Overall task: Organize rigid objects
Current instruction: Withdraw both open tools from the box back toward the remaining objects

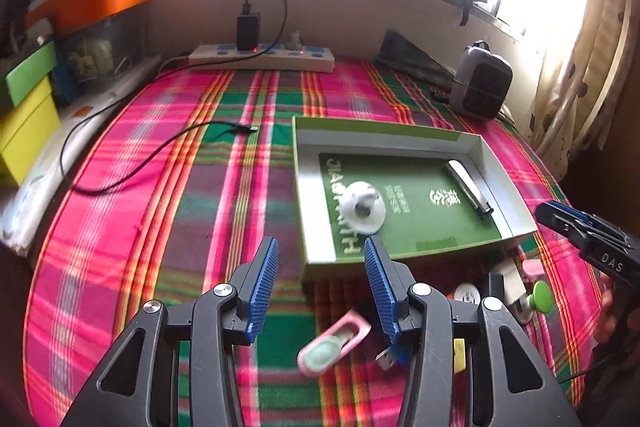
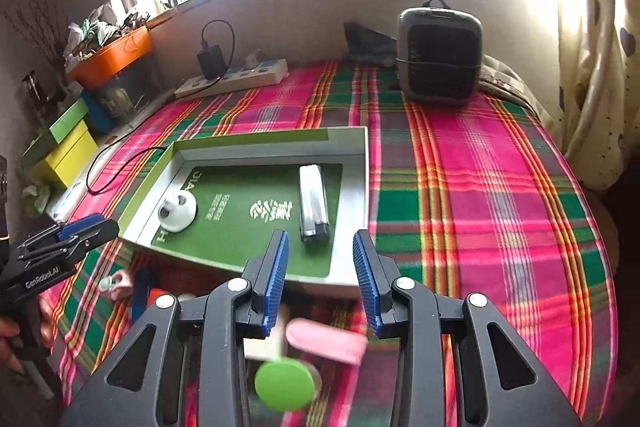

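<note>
Blue-ribbed pads, left hand-held gripper: jaws wide, holding nothing, over a pink clip on the plaid cloth. Right hand-held gripper: jaws wide, empty, above a pink block and green knob. Beyond both: green-lined tray, containing white round piece at its left and silver lighter at its right, apart. Far edge: power strip, grey heater.

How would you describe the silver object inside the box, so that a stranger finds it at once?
On the plaid cloth lies a shallow green-rimmed box with a green printed floor. The silver lighter lies flat in it, near one side wall. Its neighbour, the white round piece, is dome-shaped; the lighter is long, metallic and has a dark end.
</note>
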Demonstrator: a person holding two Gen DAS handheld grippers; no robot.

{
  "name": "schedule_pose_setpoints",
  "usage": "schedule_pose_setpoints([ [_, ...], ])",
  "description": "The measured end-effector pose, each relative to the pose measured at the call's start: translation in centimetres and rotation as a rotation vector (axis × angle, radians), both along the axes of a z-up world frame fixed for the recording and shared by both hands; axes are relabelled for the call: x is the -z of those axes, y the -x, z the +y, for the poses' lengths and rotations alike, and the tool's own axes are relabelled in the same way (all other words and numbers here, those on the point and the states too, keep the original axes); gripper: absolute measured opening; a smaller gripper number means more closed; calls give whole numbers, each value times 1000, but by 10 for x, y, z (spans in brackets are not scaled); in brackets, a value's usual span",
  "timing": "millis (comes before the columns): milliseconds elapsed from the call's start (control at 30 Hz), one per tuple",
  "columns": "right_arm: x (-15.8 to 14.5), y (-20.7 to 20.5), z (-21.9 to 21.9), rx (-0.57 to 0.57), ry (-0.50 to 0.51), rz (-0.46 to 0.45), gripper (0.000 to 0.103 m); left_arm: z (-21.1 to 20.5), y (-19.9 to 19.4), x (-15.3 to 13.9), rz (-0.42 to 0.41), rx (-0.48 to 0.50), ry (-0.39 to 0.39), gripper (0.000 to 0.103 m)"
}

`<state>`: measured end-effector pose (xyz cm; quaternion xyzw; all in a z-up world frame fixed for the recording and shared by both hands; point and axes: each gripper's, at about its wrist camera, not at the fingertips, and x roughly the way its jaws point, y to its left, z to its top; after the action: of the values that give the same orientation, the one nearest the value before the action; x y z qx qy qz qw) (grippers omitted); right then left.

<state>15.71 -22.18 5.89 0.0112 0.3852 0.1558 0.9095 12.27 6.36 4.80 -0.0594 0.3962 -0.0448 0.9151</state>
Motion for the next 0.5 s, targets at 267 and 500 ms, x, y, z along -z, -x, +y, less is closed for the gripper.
schedule_pose_setpoints([
  [267, 4, 34, -16, 21, -25, -7, 35, 14, 25, 12, 20, -29, 29, 44],
  [500, 10, 59, -21, 4, -51, -11, 35, 22, 39, 20, 27, -45, 63, 44],
])
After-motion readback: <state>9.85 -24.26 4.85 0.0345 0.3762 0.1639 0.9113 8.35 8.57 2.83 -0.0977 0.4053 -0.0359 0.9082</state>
